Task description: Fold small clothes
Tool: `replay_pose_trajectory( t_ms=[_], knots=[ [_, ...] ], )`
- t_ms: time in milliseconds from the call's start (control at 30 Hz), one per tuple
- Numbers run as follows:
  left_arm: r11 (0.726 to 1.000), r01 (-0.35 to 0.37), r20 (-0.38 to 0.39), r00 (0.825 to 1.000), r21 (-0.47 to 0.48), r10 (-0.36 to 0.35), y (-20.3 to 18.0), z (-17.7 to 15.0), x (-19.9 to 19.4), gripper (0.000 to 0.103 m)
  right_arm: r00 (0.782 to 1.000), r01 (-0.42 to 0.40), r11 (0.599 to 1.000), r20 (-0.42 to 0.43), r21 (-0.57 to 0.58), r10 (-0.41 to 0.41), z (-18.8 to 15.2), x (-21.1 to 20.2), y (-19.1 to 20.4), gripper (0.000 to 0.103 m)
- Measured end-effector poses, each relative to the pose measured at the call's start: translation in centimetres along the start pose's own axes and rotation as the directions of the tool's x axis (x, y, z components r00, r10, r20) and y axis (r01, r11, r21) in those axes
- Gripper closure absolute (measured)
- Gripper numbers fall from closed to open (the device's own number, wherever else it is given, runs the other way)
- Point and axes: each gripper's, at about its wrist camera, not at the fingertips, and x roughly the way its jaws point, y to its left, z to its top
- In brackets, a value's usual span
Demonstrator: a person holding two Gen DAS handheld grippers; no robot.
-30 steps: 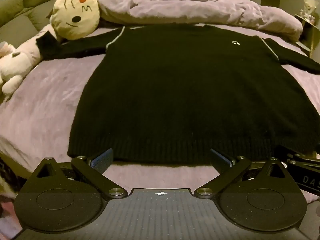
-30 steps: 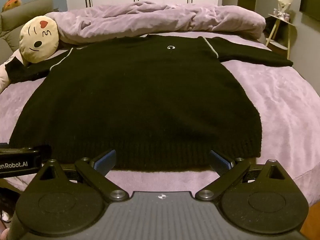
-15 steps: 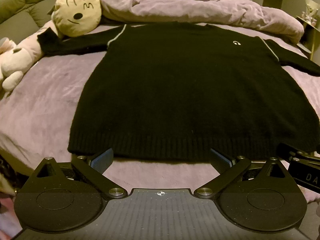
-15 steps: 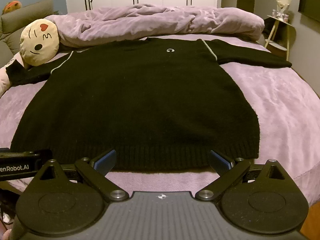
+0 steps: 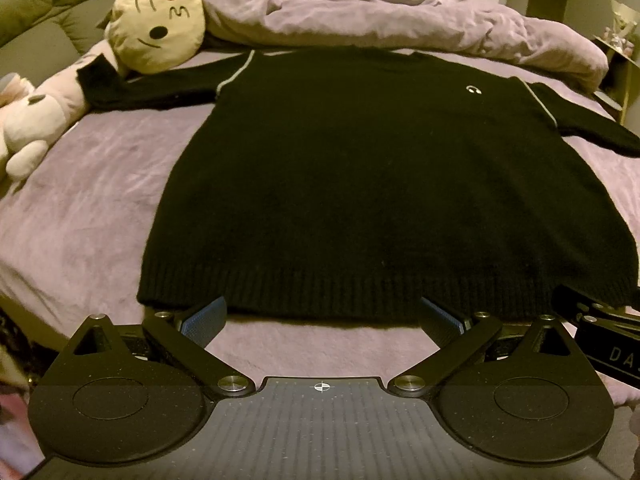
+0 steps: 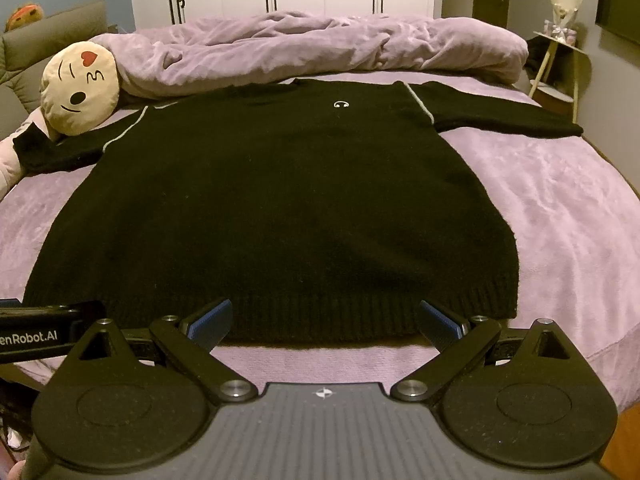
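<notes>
A black knit sweater (image 5: 372, 184) lies flat, front up, on the purple bed, both sleeves spread out, ribbed hem toward me. It also shows in the right wrist view (image 6: 280, 208). My left gripper (image 5: 322, 320) is open and empty, its blue-padded fingers just short of the hem's left part. My right gripper (image 6: 326, 320) is open and empty at the hem's right part. Each gripper's body shows at the edge of the other's view.
A round emoji cushion (image 5: 158, 24) and a pale plush toy (image 5: 28, 120) lie at the far left by the left sleeve. A rumpled purple duvet (image 6: 312, 52) lies behind the collar. A small side table (image 6: 560, 68) stands right of the bed.
Both grippers have drawn back slightly and tilted, so the sweater sits a little farther off. The sweater has not moved.
</notes>
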Motion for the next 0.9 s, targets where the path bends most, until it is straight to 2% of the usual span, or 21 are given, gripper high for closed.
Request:
replay_pose_trajectory(
  t_ms=[900],
  knots=[
    [1.000,0.017,-0.004,1.000,-0.022,-0.017,0.13,-0.34,-0.24,0.000,1.000,-0.013,1.000,0.013,0.014,0.013,-0.08,-0.43,-0.47,0.004]
  ],
)
